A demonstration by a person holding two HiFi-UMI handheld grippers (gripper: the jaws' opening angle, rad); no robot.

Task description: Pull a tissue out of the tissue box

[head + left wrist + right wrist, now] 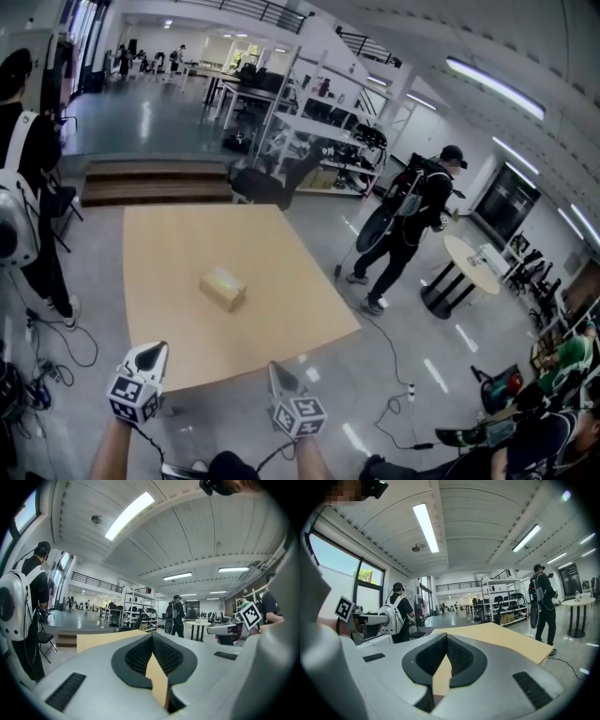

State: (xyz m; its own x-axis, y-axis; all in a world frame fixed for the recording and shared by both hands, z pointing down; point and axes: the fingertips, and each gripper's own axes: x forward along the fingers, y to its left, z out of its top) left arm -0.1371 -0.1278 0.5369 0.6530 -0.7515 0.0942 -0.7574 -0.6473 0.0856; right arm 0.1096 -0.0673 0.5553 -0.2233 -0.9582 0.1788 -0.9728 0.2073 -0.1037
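Left tool [156, 348] and right tool [277, 367] sit closed, empty, apart from tissue box [223, 288].

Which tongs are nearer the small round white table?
Right. The round table stands off to the right; the right tongs are on that side, the left tongs farther left.

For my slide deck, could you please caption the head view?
Left gripper and right gripper, both shut, near the table edge; tissue box untouched ahead.

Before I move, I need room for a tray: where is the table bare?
The table is bare nearly everywhere: the far half toward the steps, both strips beside the tissue box, and the near strip between it and the edge. Only the middle is taken.
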